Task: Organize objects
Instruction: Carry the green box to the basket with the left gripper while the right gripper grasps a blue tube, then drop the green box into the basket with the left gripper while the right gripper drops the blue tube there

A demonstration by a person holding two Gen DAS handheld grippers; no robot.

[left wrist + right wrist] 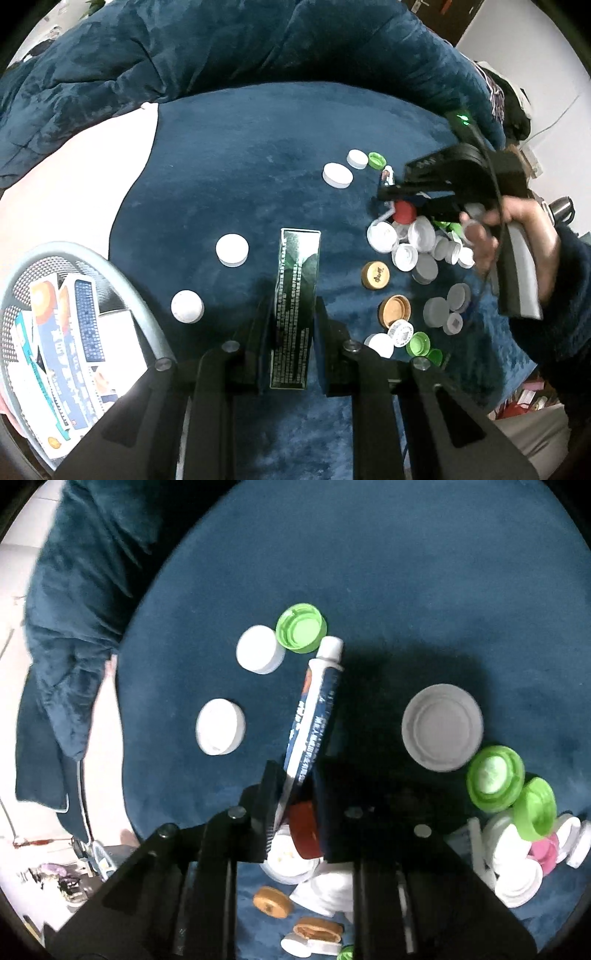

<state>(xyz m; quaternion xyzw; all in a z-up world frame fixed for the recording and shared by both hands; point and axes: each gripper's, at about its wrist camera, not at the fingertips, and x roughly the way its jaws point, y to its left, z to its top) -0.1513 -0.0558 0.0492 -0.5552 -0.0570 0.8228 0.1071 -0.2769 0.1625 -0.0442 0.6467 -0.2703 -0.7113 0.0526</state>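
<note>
Left jaws: closed narrow on a dark green box (293, 306), held lengthwise between the pads of the left gripper (291, 325), its far end pointing out over the blue cloth (240, 155)
Right jaws: closed on the flat tail of a tube (314, 712), gripped by the right gripper (295, 794); its white cap end lies away from the jaws, just beside a green cap (301, 633)
Under the right jaws: a red cap (303, 834) is seen directly below the pads, touching or nearly so; it cannot be told whether it is caught too
Around: white caps (232, 250) are scattered on the cloth, and a heap of caps (417, 243) lies by the right gripper (402, 199)
Basket: a grey basket (147, 317) with cartons inside is seen to the left gripper's left; the box is judged to be bound there
Risk, tube: only the thin tail is pinched, so the tube could swing or slip out when lifted
Risk, red cap: it could be dragged along and dropped elsewhere
Risk, box: the long box could strike the basket rim and be twisted in the pads
</note>
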